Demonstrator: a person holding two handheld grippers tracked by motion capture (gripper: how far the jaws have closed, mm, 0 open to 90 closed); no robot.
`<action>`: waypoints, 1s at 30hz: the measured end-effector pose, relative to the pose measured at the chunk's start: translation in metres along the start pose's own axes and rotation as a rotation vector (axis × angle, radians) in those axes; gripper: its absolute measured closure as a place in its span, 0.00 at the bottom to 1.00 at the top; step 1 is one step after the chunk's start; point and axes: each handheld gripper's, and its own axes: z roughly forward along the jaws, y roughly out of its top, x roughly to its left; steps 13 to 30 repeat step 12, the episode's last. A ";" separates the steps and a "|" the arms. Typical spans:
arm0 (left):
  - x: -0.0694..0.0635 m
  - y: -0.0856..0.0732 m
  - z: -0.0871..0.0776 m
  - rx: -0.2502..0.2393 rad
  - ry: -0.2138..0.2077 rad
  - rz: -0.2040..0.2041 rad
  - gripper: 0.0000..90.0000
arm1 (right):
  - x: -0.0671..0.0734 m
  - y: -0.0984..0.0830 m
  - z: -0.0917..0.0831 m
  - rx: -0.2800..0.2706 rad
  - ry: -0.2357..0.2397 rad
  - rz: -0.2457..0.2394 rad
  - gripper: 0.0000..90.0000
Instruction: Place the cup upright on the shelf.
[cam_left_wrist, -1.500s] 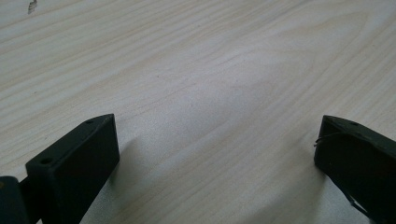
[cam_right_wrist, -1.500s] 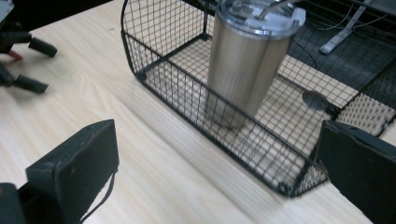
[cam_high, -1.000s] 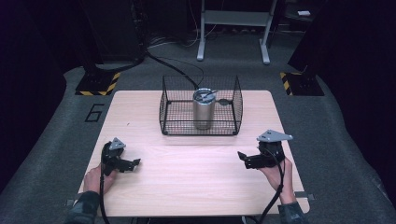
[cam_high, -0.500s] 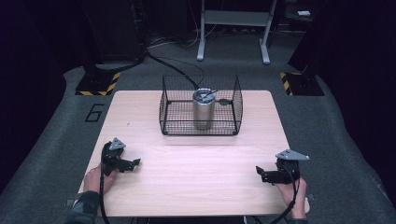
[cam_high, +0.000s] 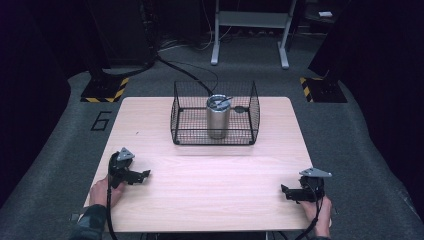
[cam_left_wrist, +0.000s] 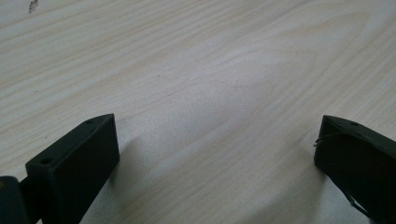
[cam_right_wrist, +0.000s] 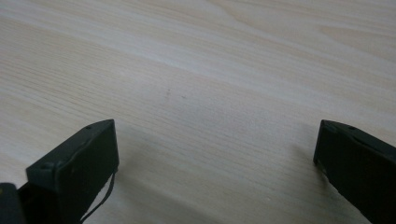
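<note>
While both claws rest wide open and empty, the upright cup (cam_high: 218, 116) in the basket (cam_high: 178, 120) stands ahead, nearer the left claw (cam_high: 141, 175) than the right claw (cam_high: 286, 192)

A pale wooden bench (cam_high: 210, 175) stands on a grey carpeted floor (cam_high: 360, 150). A black wire basket (cam_high: 215, 137) sits directly on the bench toward its far edge, about midway across. The left gripper (cam_high: 142, 175) rests on the bench near its front left corner, and the right gripper (cam_high: 285, 191) near the front right corner.
</note>
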 end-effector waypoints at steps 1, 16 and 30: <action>0.000 0.000 -0.001 0.009 -0.005 0.002 0.00 | 0.000 0.000 0.001 -0.002 -0.018 -0.007 0.00; 0.000 0.000 -0.001 0.010 -0.004 0.001 0.00 | 0.003 -0.001 0.004 -0.011 -0.020 -0.011 0.00; 0.000 0.000 -0.001 0.010 -0.004 0.001 0.00 | 0.003 -0.001 0.004 -0.011 -0.020 -0.011 0.00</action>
